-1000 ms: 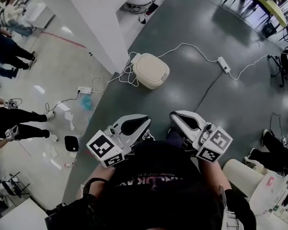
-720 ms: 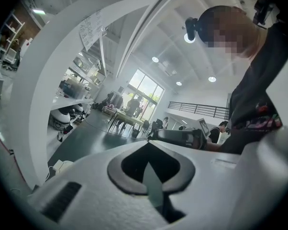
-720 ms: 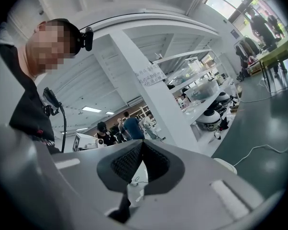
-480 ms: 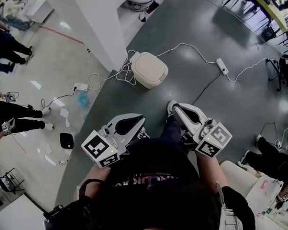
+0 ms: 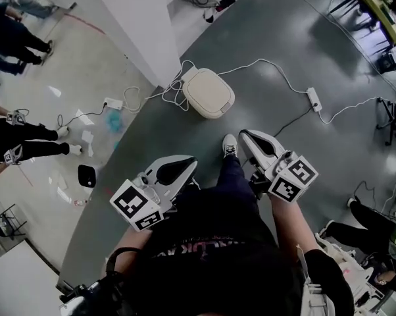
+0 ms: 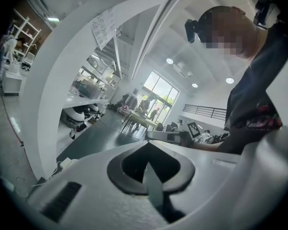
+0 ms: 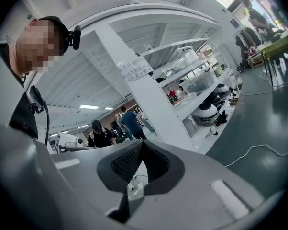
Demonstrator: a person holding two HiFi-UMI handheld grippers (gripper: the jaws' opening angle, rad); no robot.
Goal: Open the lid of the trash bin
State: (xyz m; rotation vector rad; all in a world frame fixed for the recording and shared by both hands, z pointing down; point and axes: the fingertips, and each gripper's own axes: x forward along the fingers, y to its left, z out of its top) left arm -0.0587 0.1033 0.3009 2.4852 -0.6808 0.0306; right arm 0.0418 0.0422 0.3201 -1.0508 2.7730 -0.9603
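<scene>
Grey floor (image 5: 283, 51); trash bin (image 5: 209, 92) well beyond left claw (image 5: 188, 164), right claw (image 5: 248, 139), both closed, empty

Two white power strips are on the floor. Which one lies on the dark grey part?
The white power strip right of the cream trash bin, on the dark grey floor. The other strip lies left of the bin, on pale floor.

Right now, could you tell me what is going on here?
A person holds the left gripper and the right gripper out in front, both shut and empty. The cream trash bin sits on the grey floor ahead, near a white pillar, with white cables beside it. Its lid is down, and neither gripper touches it.
</scene>
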